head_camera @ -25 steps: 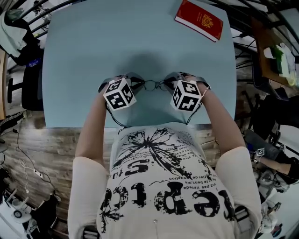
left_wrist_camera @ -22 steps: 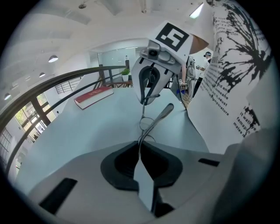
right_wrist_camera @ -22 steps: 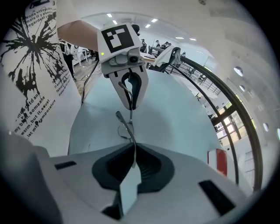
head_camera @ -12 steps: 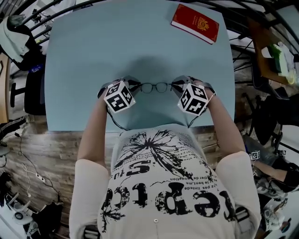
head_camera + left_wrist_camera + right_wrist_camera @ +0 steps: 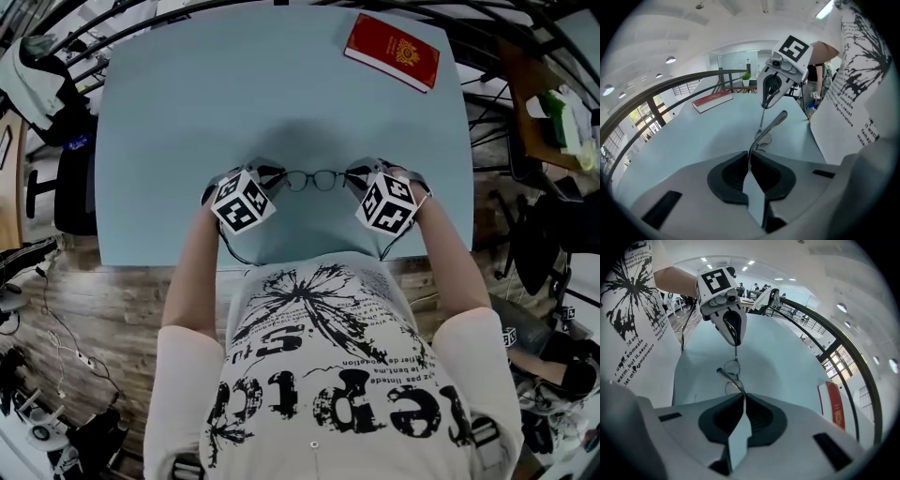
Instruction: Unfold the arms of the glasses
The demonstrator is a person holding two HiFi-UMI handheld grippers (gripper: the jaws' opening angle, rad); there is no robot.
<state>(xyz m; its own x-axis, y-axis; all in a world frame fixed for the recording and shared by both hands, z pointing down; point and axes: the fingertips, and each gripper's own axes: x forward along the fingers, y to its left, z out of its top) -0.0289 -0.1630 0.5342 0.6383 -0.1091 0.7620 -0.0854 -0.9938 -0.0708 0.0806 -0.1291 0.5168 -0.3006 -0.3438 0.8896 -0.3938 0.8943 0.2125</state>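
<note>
The glasses (image 5: 314, 178) sit over the near middle of the light blue table (image 5: 187, 112), spanning the gap between both tools. The left gripper (image 5: 269, 174) is pinched narrow on one arm, and the right gripper (image 5: 360, 174) is pinched likewise on the other. Unfolding looks to be in hand. Next, each arm probably needs swinging outward about its hinge, gently, without twisting the thin frame.

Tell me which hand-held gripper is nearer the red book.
Right. The right hand-held gripper, shut on one arm of the glasses, sits below the red book in the head view; the left hand-held gripper, on the other arm, lies farther left.
</note>
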